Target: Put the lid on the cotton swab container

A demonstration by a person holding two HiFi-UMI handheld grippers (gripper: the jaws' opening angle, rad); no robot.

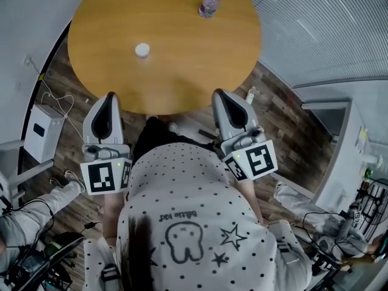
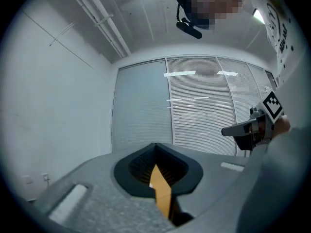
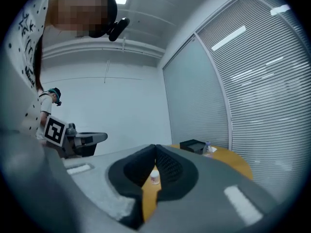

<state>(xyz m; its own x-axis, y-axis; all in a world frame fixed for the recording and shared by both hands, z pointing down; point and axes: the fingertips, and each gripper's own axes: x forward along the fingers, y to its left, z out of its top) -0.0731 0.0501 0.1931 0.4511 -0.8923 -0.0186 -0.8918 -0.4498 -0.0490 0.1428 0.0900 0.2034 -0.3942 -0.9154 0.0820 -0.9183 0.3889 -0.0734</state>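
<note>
The left hand-held gripper (image 1: 110, 97) and right hand-held gripper (image 1: 220, 94), both clenched empty, hover at the near edge of the round wooden bench (image 1: 194, 65); the small white cotton swab container (image 1: 142, 50) stands mid-bench, well apart, so open the jaws before reaching

The head view looks steeply down from above the person onto the round orange-brown wooden bench (image 1: 182, 71), well off from it, with the left gripper (image 1: 109, 97) and right gripper (image 1: 219, 94) at its near edge. Each gripper view sits close behind its own fingers, looking level across the room. Both share a sliver of benchtop with the head view, and each catches the other gripper at its side.
</note>
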